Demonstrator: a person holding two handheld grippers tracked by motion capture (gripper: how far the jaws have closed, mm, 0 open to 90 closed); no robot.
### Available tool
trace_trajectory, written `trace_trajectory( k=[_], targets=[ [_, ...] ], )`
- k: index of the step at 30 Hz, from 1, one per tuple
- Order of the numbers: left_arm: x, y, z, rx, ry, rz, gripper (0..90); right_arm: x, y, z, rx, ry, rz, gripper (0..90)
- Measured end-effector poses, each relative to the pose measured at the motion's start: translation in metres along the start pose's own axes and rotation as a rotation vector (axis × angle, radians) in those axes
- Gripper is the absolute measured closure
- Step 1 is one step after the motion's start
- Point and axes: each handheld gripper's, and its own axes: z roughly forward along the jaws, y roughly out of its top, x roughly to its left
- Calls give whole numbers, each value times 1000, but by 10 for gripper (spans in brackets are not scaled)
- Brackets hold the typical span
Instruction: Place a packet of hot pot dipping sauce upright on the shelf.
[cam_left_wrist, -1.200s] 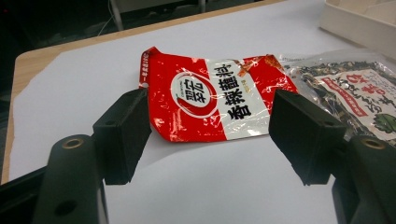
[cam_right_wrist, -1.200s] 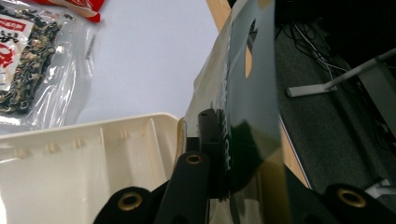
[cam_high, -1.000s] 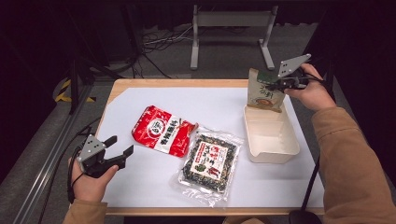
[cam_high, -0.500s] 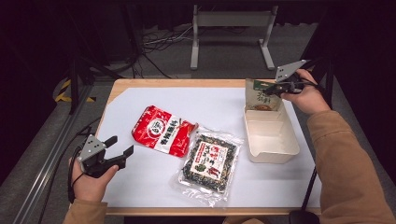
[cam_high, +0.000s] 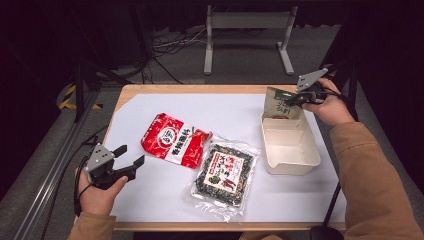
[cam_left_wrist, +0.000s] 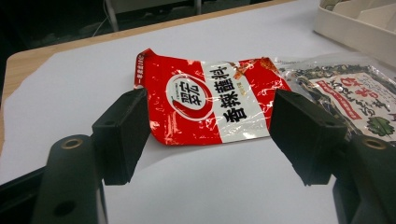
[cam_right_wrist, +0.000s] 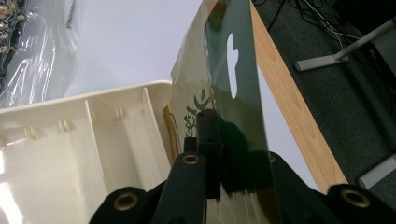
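One pouch (cam_high: 280, 102) pinched in right gripper (cam_high: 295, 98) at tray (cam_high: 292, 165) | left gripper (cam_high: 131, 159) gaping, empty | red packet (cam_high: 172, 140), seaweed bag (cam_high: 222, 172) unpacked

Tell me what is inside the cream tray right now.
The cream tray shows bare compartments with dividers. At its far end, the green-and-tan packet, clamped in the right hand-held gripper, dips in upright. Whether the packet's bottom touches the tray floor is hidden behind the packet.
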Motion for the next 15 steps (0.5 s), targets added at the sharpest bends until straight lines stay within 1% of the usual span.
trace_trajectory(
  k=[4, 8, 13, 15],
  targets=[
    [-1, 1, 1, 0, -3, 4, 297, 2, 0, 2, 5, 1, 8, 882],
    [0, 1, 2, 1, -6, 1, 296, 3, 2, 3, 13, -7, 6, 843],
    [0, 1, 3, 1, -10, -1, 294, 2, 4, 0, -14, -27, 20, 682],
    [0, 1, 4, 2, -12, -1, 294, 3, 6, -3, -23, -43, 23, 606]
  ],
)
